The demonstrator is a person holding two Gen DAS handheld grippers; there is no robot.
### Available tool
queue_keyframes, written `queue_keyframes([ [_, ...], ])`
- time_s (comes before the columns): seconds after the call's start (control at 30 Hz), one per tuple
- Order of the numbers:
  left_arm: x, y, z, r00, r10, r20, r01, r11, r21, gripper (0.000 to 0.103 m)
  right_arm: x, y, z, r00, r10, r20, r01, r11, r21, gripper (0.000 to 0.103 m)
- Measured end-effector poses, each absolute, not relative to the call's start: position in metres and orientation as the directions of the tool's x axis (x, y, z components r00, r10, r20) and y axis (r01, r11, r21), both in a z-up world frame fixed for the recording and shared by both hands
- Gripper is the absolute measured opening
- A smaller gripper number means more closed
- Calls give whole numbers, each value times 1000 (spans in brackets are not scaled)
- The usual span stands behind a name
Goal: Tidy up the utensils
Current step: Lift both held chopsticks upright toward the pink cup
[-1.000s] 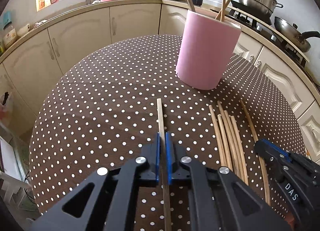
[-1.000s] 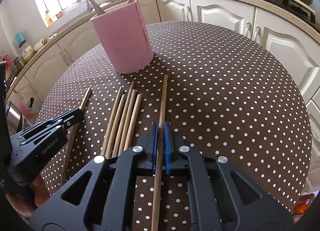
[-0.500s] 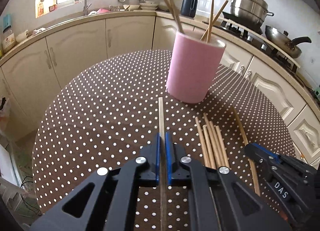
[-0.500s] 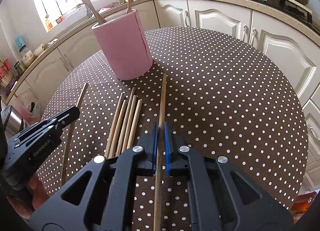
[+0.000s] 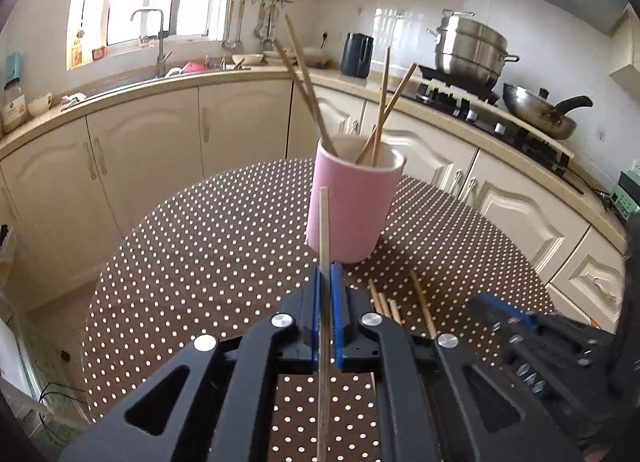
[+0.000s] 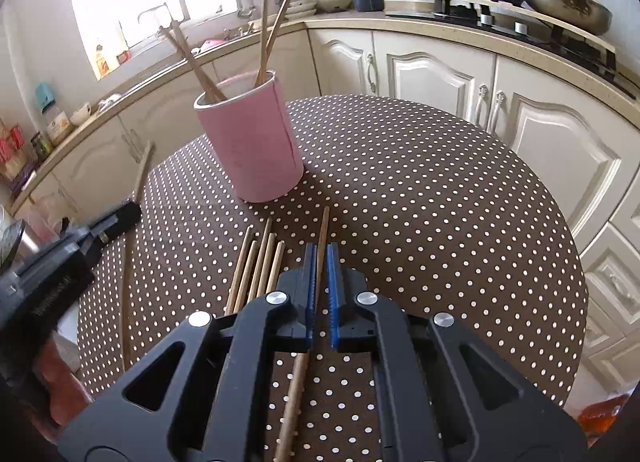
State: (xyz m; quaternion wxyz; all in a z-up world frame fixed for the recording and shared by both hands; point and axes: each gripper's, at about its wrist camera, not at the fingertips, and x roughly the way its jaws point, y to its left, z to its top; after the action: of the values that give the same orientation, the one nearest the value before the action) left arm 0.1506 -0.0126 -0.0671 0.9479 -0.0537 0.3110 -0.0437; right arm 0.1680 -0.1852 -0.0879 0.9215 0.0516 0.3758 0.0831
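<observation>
A pink cylindrical holder (image 5: pixel 352 205) (image 6: pixel 256 145) stands on the dotted round table (image 5: pixel 200 254) with several wooden chopsticks leaning in it. My left gripper (image 5: pixel 328 274) is shut on one chopstick (image 5: pixel 324 221), lifted off the cloth, its tip in front of the holder's wall. My right gripper (image 6: pixel 320 254) is shut on another chopstick (image 6: pixel 323 229), whose tip points at the holder's base. Several loose chopsticks (image 6: pixel 260 266) (image 5: pixel 384 302) lie side by side between the two grippers. In the right wrist view the left gripper (image 6: pixel 120 217) shows at the left with its raised chopstick (image 6: pixel 138 181).
Cream cabinets and a counter (image 5: pixel 240 77) curve behind the table. A sink and tap (image 5: pixel 160 41) sit under the window. A steel pot (image 5: pixel 468 49) and a wok (image 5: pixel 540 113) rest on the stove at the right. The table's right half (image 6: pixel 440 201) bears only cloth.
Both grippers have risen with their chopsticks. The left rose more and tipped upward, so its chopstick has left the cloth and now overlaps the holder in view.
</observation>
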Motion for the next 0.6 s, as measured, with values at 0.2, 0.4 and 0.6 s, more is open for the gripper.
queue_keyframes([
  [0.2, 156, -7, -69, 786, -124, -606, 49, 989, -139, 6, 177, -184, -101, 669, 170, -724, -91, 985, 147, 55],
  [0.4, 161, -2, -76, 773, -134, -621, 48, 987, -154, 6, 181, -175, -106, 669, 123, -733, -89, 992, 85, 64],
  [0.6, 167, 1, -83, 754, -150, -639, 56, 985, -165, 6, 191, -162, -120, 626, 82, -775, -102, 994, 23, 45],
])
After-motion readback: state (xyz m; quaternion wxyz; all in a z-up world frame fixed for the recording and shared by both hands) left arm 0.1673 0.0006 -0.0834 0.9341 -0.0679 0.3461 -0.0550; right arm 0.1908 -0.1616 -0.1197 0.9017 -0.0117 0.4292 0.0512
